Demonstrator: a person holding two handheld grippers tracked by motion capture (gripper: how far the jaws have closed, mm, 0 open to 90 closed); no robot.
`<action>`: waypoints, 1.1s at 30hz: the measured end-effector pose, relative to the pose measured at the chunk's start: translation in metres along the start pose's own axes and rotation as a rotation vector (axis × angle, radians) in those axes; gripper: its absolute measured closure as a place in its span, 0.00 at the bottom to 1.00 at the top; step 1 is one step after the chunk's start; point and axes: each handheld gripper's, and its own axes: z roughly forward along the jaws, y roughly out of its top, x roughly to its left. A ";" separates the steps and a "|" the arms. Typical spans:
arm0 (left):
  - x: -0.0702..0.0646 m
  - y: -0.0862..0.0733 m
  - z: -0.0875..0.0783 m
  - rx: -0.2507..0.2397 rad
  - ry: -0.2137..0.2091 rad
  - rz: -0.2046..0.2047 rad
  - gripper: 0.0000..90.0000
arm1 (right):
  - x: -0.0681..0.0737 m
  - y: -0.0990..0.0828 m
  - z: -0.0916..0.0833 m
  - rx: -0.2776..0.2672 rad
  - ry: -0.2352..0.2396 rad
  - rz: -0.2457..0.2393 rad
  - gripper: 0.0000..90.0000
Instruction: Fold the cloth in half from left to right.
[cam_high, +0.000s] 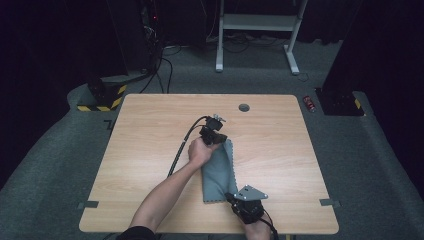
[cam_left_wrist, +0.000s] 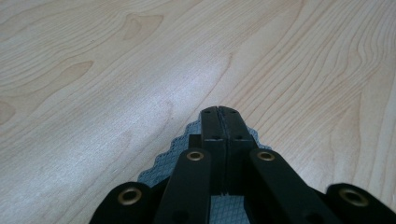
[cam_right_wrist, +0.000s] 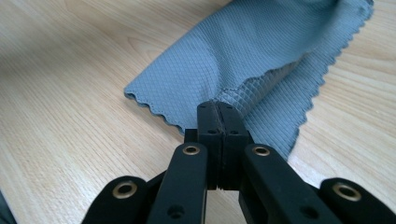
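Both grippers are clamped on the grey cloth at frame centre — the left gripper on its far corner, the right gripper on its near edge. Carry both corners across together, keeping the fold even. The table offers no obstacle — only a cable hole farther up.

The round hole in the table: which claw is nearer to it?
Left. The left claw grips the grey cloth at its far end, nearer the hole; the right claw grips the near end.
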 end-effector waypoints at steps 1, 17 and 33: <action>0.000 0.000 0.000 0.000 0.000 0.000 1.00 | 0.000 0.000 0.000 0.000 0.000 0.000 0.99; -0.004 0.001 0.009 0.012 0.041 0.034 1.00 | -0.016 -0.007 0.001 0.029 -0.019 0.048 0.99; -0.011 0.003 0.004 -0.042 0.086 0.017 0.73 | -0.023 -0.011 -0.003 0.037 -0.055 0.103 0.89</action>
